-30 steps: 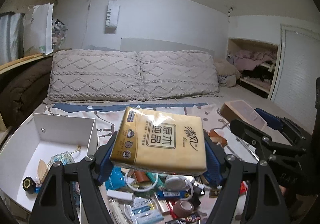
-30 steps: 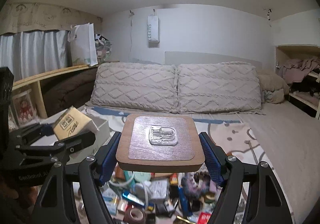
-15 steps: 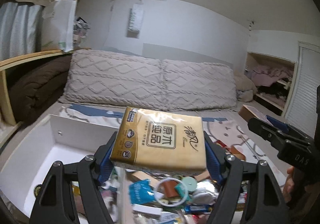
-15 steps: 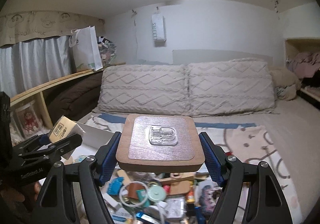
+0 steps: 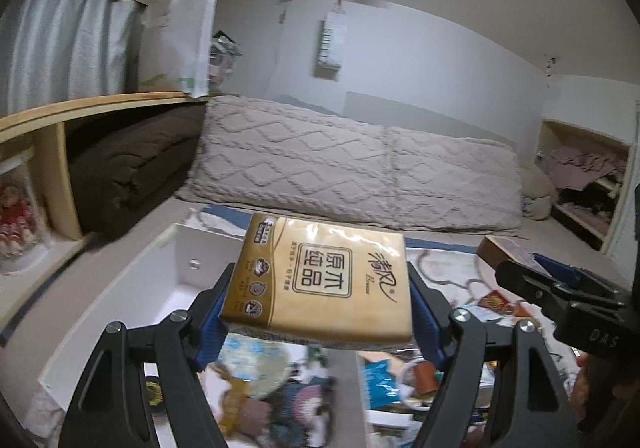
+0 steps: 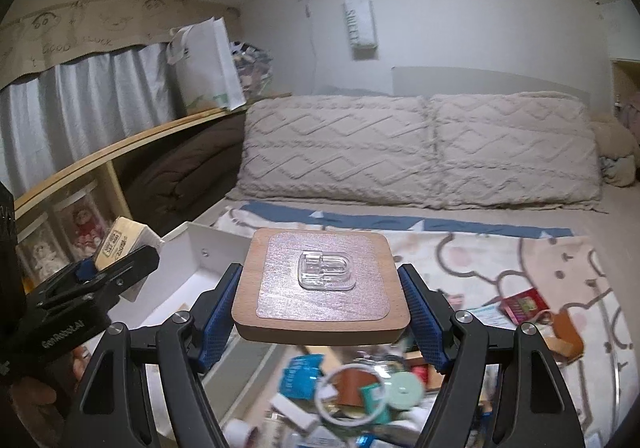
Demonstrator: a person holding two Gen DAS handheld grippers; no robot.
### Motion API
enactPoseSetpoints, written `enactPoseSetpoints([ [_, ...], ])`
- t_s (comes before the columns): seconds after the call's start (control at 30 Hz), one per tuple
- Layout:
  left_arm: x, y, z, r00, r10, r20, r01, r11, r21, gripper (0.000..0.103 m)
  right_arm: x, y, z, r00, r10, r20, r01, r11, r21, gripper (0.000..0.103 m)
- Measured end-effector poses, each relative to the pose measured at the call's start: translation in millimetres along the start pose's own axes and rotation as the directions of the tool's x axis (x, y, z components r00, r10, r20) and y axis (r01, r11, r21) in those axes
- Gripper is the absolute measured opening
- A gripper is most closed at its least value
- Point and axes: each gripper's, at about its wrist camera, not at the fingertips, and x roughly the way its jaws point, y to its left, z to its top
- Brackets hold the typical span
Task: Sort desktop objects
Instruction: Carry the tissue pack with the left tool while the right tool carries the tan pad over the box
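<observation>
My left gripper (image 5: 316, 312) is shut on a golden tissue pack (image 5: 320, 280) with printed characters, held flat above the right wall of a white box (image 5: 132, 288). My right gripper (image 6: 322, 308) is shut on a square wooden board (image 6: 320, 288) with a clear plastic hook stuck on top, held level over a pile of small items (image 6: 352, 392). In the right wrist view the left gripper (image 6: 96, 276) shows at the left with the tissue pack (image 6: 124, 240) over the white box (image 6: 180, 280). The right gripper (image 5: 560, 288) and the wooden board (image 5: 496, 248) show at the right of the left wrist view.
All this lies on a bed with a patterned cloth (image 6: 520, 260) and two knitted pillows (image 6: 420, 151) at the back. A wooden shelf (image 5: 80, 111) with a folded brown blanket (image 5: 132, 167) runs along the left. Several small things lie inside the white box, blurred.
Both grippers have swung to the left with their loads. The white box now lies under the left gripper, and the pile has slid right in both views.
</observation>
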Motion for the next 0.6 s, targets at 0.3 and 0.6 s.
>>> enactPoseSetpoints([
  [0.3, 6.0, 45.4, -1.2, 0.998, 0.058, -0.005, -0.058, 0.996, -0.063, 0.076, 35.7, 40.8, 3.7, 0.996, 0.058, -0.067, -0.060, 0.998, -0.028, 0.077],
  [0.6, 12.6, 78.7, -4.1, 0.993, 0.118, -0.029, -0.120, 0.987, -0.107, 0.076, 87.4, 77.6, 3.4, 0.980, 0.075, -0.185, -0.085, 0.995, -0.046, 0.077],
])
